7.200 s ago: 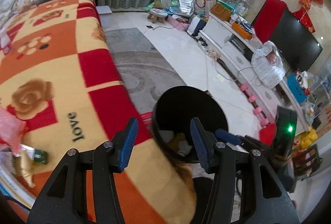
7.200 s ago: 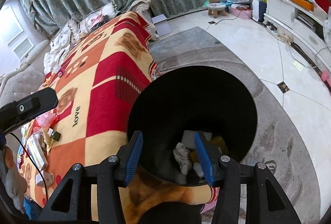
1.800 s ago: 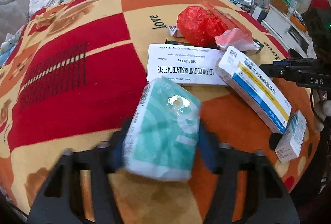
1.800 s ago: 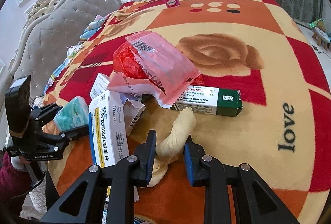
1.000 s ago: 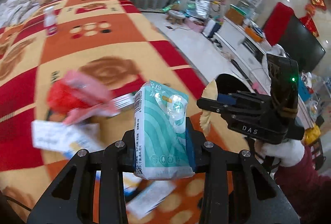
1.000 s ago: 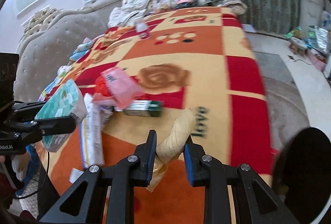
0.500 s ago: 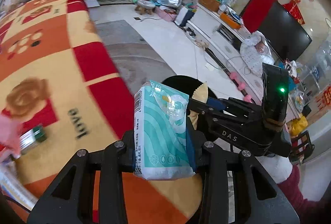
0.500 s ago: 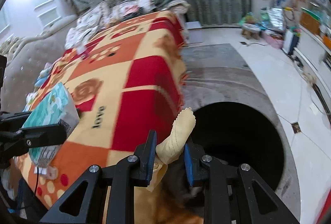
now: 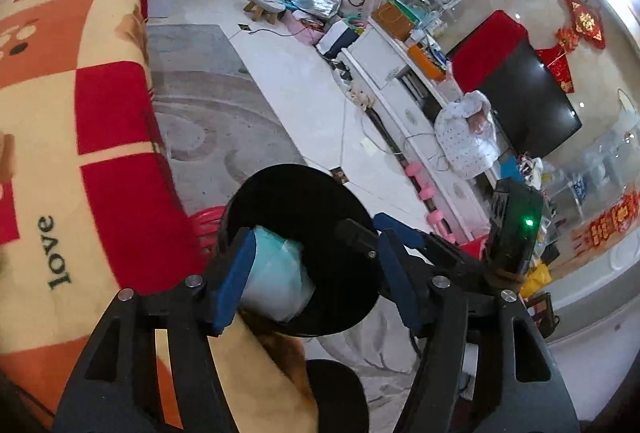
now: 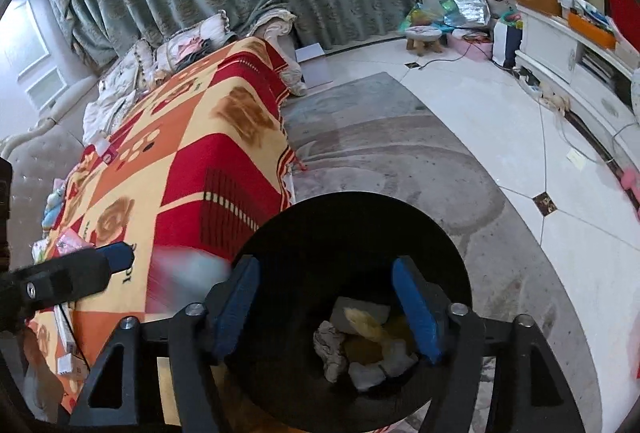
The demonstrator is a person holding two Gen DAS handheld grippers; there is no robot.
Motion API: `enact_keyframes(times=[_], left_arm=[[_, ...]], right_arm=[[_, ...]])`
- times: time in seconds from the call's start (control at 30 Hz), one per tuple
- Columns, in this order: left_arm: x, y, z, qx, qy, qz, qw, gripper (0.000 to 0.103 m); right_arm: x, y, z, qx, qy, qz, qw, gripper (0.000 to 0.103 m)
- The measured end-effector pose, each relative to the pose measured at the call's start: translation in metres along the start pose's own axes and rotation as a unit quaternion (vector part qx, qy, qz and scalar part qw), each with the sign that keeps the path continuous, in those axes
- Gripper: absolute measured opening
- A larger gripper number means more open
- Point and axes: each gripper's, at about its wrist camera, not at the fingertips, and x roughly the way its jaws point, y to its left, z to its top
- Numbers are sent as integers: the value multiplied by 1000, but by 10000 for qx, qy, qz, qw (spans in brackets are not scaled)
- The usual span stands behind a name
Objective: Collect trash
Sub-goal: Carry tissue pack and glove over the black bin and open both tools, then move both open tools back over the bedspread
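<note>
A black round trash bin (image 9: pixel 304 201) stands on the floor beside the bed; it also shows in the right wrist view (image 10: pixel 352 233). My left gripper (image 9: pixel 316 273) is open over the bin, and the teal tissue pack (image 9: pixel 276 277) is loose by its left finger, dropping into the bin. My right gripper (image 10: pixel 332 309) is open above the bin's mouth. The cream wrapper (image 10: pixel 364 321) lies inside on other crumpled trash (image 10: pixel 332 349). In the right wrist view the falling pack is a blur (image 10: pixel 188 269) at the bin's left rim.
The bed with a red, orange and yellow blanket (image 10: pixel 168 169) runs along the left; boxes and a pink bag (image 10: pixel 68 241) lie on its near end. A grey rug (image 10: pixel 400 161) and white tile floor surround the bin. A TV cabinet (image 9: pixel 404 81) lines the right wall.
Both grippers have opened over the bin. The cream wrapper has fallen in and the teal pack has left the left gripper's grip. Both grippers moved closer over the bin.
</note>
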Motion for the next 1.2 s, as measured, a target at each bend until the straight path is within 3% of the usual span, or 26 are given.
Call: enact_keyframes(times=[0.27,0.6,1.2], left_arm=[[-17,2,-12,303,-71,665,9973,63],[-47,19,-31,542,-341,1492,9867,63],[-134,73,-70,339,-896,2480,9640,63]], right_arm=[[4,11,-9,-65,102,101,9999,67],[5,40,-18,-280,176,207,9992,67],[12,154,-36,-1155,373,690,9902,68]])
